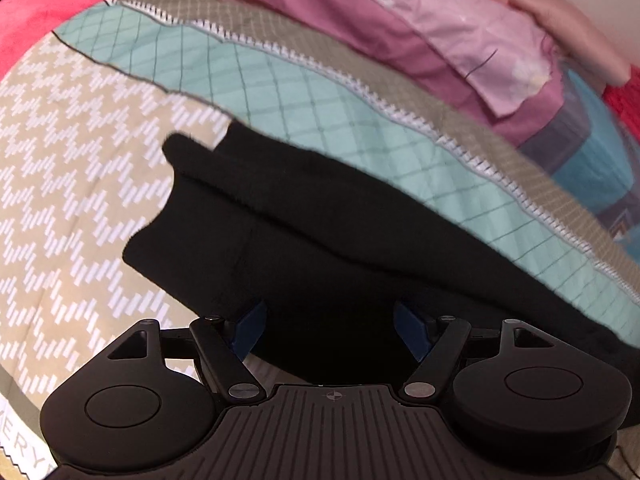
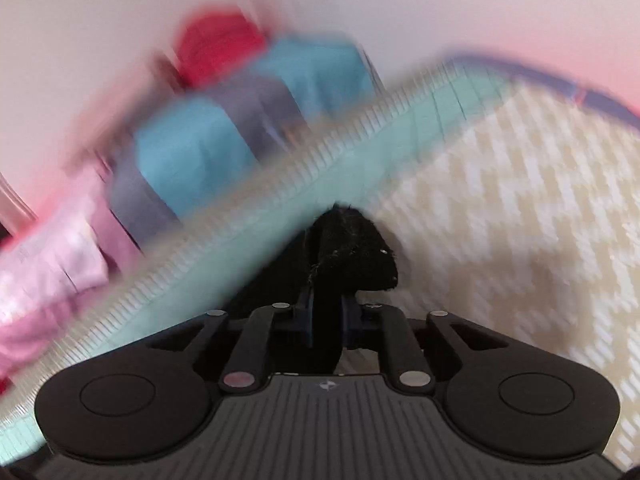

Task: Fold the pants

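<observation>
Bed covered by a patterned quilt, beige-and-white zigzag field with a mint grid band (image 1: 72, 168). Stacked folded linens, pink, purple and blue (image 1: 460, 52), sit at its far edge. Black fabric pants (image 1: 304, 240) lie folded in layers across the quilt. Left claw (image 1: 332, 330) spread wide, blue pads either side of the pants' near edge. Right claw (image 2: 328, 316) clamped on a bunched pants end (image 2: 352, 252); right view motion-blurred.

Patterned beige-and-mint bedspread (image 1: 80, 160), black pants (image 1: 300, 248) lying on it, pink pillow (image 1: 460, 52)
</observation>
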Available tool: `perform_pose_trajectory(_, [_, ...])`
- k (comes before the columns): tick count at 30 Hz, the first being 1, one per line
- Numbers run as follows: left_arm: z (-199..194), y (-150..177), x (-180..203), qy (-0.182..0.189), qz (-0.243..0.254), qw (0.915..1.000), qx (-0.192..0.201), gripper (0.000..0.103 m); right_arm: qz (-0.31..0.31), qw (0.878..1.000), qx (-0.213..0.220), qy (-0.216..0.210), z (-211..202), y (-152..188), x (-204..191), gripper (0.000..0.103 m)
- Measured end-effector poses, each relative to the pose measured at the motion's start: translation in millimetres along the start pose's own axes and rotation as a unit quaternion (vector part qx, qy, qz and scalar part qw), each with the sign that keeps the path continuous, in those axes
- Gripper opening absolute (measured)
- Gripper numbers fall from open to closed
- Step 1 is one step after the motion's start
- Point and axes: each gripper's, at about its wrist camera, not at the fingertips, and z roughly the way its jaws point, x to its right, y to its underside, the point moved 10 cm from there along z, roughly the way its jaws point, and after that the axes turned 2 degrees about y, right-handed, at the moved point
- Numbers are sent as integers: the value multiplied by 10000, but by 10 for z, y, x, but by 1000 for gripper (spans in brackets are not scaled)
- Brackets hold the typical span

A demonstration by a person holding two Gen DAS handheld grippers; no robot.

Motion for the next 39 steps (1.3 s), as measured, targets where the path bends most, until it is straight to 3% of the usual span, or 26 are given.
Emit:
perform_pose_trajectory(1, [61,16,-16,-40,-9,10000,-48,103,192,9998,-56,59,20,6,77,32])
perform_pose_trajectory(2, [101,27,-30,-79,-12,10000,-47,103,309,9993,166,107,-71,-42,123,43])
perform_pose_trajectory(4, [90,28,-28,-75,-25,10000,16,103,13,9949,803,609,-347,-124,123,55])
perform_pose_trajectory(5, [68,30,-19,-38,-7,10000,59,103,-285,9919,1070,626,-489,-126,10,57])
perform_pose_trajectory(7, [15,44,-13,8,62,9999,119,103,-1145,9878,1051,-119,-647,43,-494,58])
perform_pose_trajectory(8, [-21,63,-22,13,70,9999,138,103,-1783,9778,892,-648,-726,232,-880,61])
perform_pose_trajectory(9, [-44,81,-41,34,43,9999,144,103,-2384,9615,762,-1132,-813,442,-1242,63])
perform_pose_trajectory(10, [-74,101,-65,74,-11,9999,148,103,-2989,9373,648,-1670,-927,698,-1637,67])
perform_pose_trajectory(13, [-205,176,-138,155,-184,9995,194,103,-4208,8535,309,-3058,-1270,1473,-2657,77])
perform_pose_trajectory(17, [-368,332,-301,111,-230,9994,239,103,-5136,7505,-245,-4152,-1539,2490,-3817,76])
perform_pose_trajectory(20, [-476,494,-482,5,-274,9993,266,103,-5751,6792,-202,-4556,-1692,3154,-4475,76])
perform_pose_trajectory(23, [-556,655,-683,-65,-446,9986,283,103,-6235,6281,-255,-4648,-1632,3712,-4918,74])
perform_pose_trajectory(25, [-594,739,-805,-89,-602,9977,285,103,-6526,6051,-204,-4557,-1406,3965,-5104,66])
perform_pose_trajectory(26, [-607,777,-861,-95,-679,9972,282,103,-6660,5969,-160,-4471,-1252,4041,-5173,45])
perform_pose_trajectory(27, [-616,812,-919,-94,-743,9968,262,103,-6795,5939,-94,-4307,-1173,4127,-5198,14])
perform_pose_trajectory(28, [-625,842,-973,-91,-800,9964,245,103,-6796,5931,-195,-4314,-1191,4128,-5162,11])
perform_pose_trajectory(29, [-638,858,-1017,-69,-853,9960,251,103,-6498,6059,-392,-4572,-1271,4043,-5223,11])
perform_pose_trajectory(31, [-668,865,-1081,17,-923,9952,328,103,-5281,6283,-1490,-5514,-1523,3730,-5299,11])
perform_pose_trajectory(32, [-671,862,-1108,27,-944,9949,357,103,-4924,6319,-1907,-5673,-1489,3646,-5332,11])
perform_pose_trajectory(33, [-662,851,-1128,16,-958,9947,362,103,-5083,6465,-1959,-5341,-1303,3659,-5368,12])
perform_pose_trajectory(35, [-631,794,-1122,-11,-910,9953,340,103,-5520,6930,-1652,-4332,-870,3686,-5404,17])
perform_pose_trajectory(37, [-642,673,-1058,-14,-831,9957,408,103,-5109,7165,-1711,-4430,-833,3552,-5394,28])
perform_pose_trajectory(39, [-679,505,-910,93,-595,9966,561,103,-4619,7348,-1676,-4676,-979,3329,-5319,63])
